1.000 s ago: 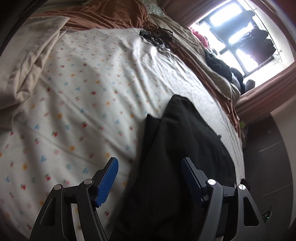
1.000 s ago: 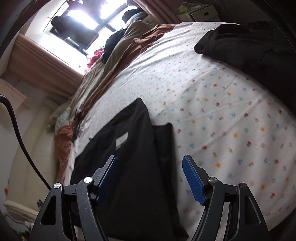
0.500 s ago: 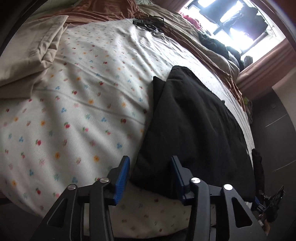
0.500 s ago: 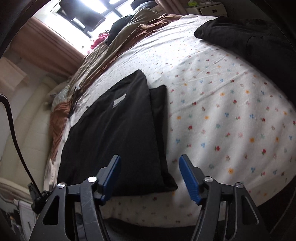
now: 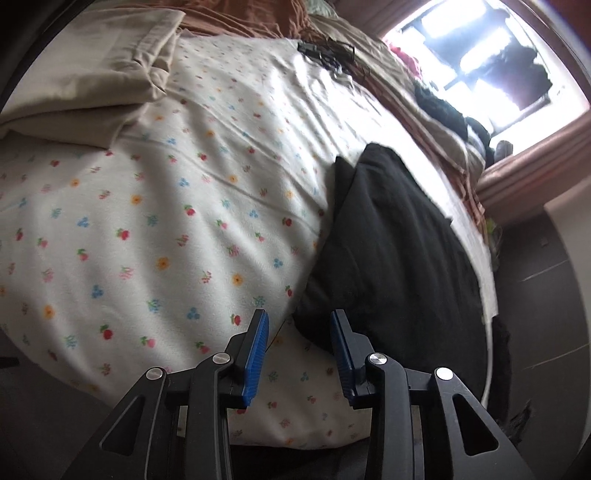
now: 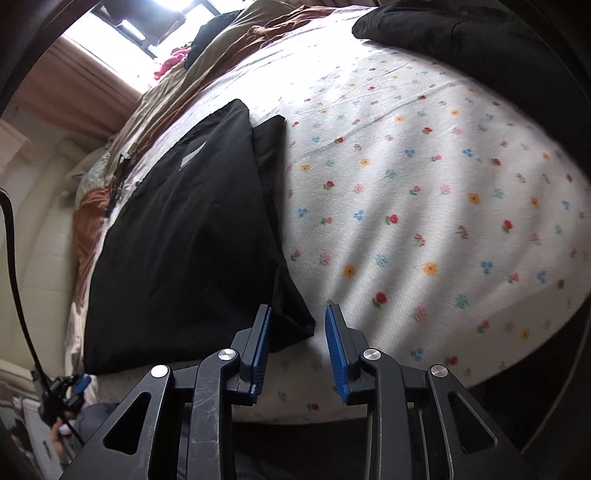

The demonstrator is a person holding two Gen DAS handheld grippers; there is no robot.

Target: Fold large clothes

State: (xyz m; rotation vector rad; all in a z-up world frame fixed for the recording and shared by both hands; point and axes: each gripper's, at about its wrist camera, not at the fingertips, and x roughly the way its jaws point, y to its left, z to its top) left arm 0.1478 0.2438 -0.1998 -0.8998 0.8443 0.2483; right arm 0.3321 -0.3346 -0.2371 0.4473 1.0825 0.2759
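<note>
A black folded garment (image 5: 399, 258) (image 6: 184, 229) lies flat on the flowered bed sheet (image 5: 166, 240) (image 6: 424, 184), close to the near edge of the bed. My left gripper (image 5: 299, 317) hovers at its near left corner; the jaws are closing and the corner tip sits between the blue pads (image 5: 258, 339) without being pinched. My right gripper (image 6: 298, 310) is at the near right corner, its jaws also closing, with that corner between the pads (image 6: 334, 332) and a gap still showing.
A folded beige cloth (image 5: 85, 92) lies at the far left of the bed. A heap of black clothes (image 6: 461, 37) sits at the far right. Cables (image 5: 325, 50), a brown blanket (image 5: 240, 18) and more clothes line the window (image 5: 480, 48) side.
Both grippers have drawn back from over the garment to its near corners at the bed's edge. Their jaws have narrowed from wide apart to a small gap.
</note>
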